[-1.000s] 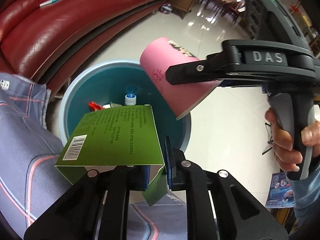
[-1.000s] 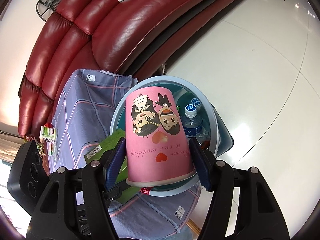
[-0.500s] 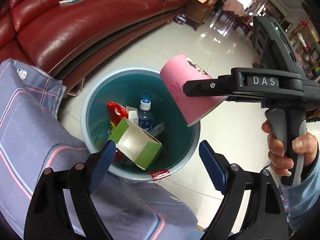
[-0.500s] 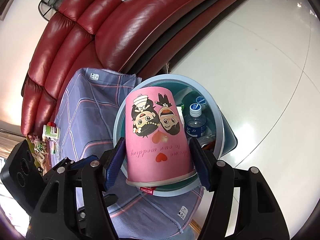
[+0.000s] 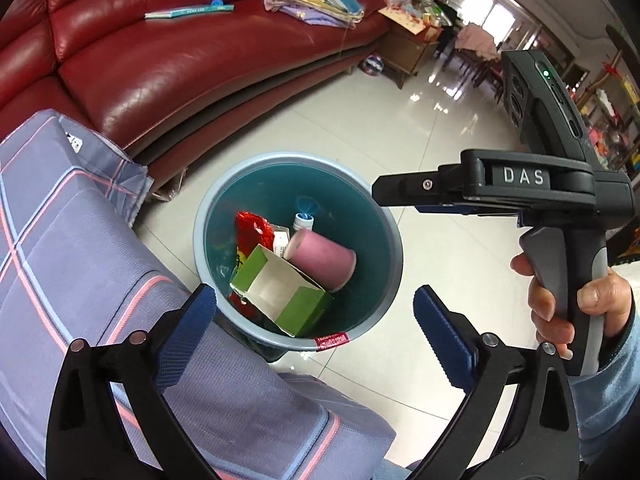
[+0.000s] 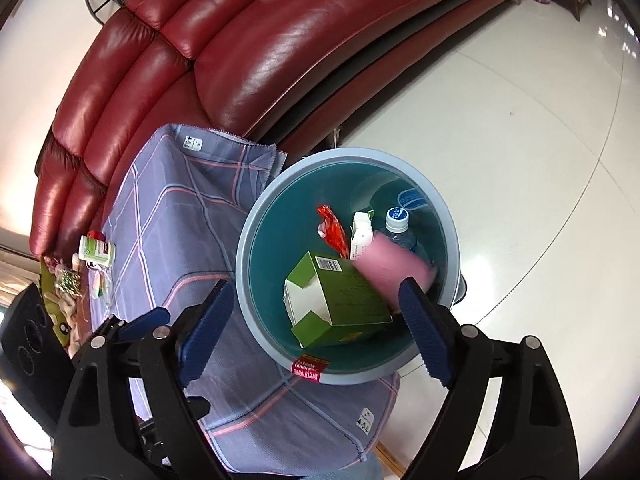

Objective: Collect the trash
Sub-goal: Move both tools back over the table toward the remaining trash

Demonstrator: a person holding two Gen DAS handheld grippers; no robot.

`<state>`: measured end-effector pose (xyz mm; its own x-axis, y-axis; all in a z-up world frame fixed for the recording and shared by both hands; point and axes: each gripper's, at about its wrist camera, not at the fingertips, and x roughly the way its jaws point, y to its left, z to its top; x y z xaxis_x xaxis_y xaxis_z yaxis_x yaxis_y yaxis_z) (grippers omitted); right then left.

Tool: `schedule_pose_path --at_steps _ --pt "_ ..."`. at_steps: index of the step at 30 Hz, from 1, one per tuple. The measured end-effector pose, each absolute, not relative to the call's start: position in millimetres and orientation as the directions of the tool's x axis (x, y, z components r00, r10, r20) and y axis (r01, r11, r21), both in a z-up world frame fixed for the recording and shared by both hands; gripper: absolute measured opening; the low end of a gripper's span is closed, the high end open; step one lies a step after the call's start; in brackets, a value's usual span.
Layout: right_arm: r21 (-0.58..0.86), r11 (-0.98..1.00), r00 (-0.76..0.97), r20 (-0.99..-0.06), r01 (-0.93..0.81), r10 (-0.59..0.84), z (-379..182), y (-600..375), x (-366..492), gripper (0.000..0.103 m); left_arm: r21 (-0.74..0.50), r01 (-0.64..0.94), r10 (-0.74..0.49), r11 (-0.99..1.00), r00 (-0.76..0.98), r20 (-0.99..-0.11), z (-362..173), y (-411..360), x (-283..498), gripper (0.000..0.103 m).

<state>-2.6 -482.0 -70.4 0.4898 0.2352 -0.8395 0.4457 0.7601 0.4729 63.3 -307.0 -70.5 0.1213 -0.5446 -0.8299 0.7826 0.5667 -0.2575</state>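
Round blue-grey plastic trash bin (image 6: 448, 216) on floor beside cloth-covered counter (image 6: 176, 216); red rim sticker (image 6: 307, 369) reads "FASHION". Inside: green cardboard box (image 6: 344, 300) with barcode, pink paper cup (image 5: 320, 258) on side. Left gripper (image 5: 316, 312) jaws opening, empty. Right gripper (image 6: 316, 332), marked "DAS", opening, empty.

you see the pink cup (image 5: 322, 258) on its side in the bin (image 5: 224, 200), against the open green box (image 5: 280, 290).
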Motion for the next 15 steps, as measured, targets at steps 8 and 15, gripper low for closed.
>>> schedule_pose_path --at_steps 8,15 --pt "0.414 0.796 0.482 -0.858 0.441 0.179 -50.8 -458.5 -6.5 0.085 -0.256 0.761 -0.558 0.596 0.163 -0.813 -56.8 -279.6 62.0 0.099" --pt "0.397 0.823 0.462 -0.866 0.406 0.190 -42.1 -418.2 7.1 0.085 -0.267 0.711 -0.565 0.650 0.218 -0.796 -47.7 -230.8 71.3 0.099"
